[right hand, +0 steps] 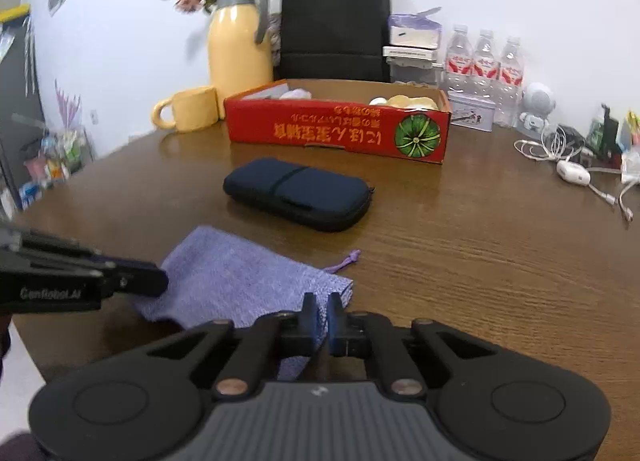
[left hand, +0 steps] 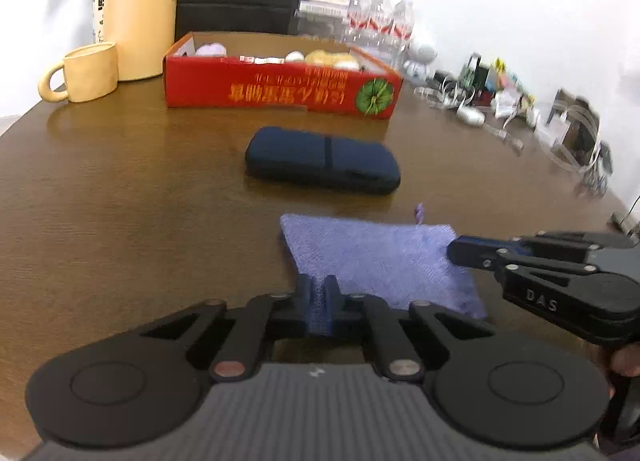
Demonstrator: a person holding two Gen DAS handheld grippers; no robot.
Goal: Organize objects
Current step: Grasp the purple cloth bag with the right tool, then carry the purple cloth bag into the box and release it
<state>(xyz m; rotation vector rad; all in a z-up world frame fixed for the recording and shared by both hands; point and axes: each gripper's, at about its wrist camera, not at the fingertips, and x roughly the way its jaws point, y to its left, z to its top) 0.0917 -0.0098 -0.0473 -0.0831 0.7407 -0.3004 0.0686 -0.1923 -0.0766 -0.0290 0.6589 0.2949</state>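
In the left wrist view, the left gripper (left hand: 319, 293) is clenched on the near edge of the purple cloth pouch (left hand: 376, 257), and the fabric shows between its two fingers. The pouch lies flat on the brown tabletop (left hand: 120, 201), near its front edge and about in the middle. From the right side the right gripper (left hand: 460, 253) comes in and bites the right end of the same pouch. Behind the pouch lies a dark blue case (left hand: 322, 161), and further back, toward the far edge, stands the red cardboard box (left hand: 280, 87), which already has some things inside.

In the right wrist view, the right gripper (right hand: 320, 313) is also closed, with purple fabric pinched between its fingers at the drawstring end of the pouch (right hand: 240, 277). The left gripper (right hand: 156, 281) holds the opposite end. The drawstring (right hand: 344, 261) lies loose on the wood.

I judge that the step in hand is the two-handed pickup of the pouch. The next move probably calls for lifting both ends together, keeping the cloth lightly stretched, and carrying it over the case toward the box (right hand: 336, 129).
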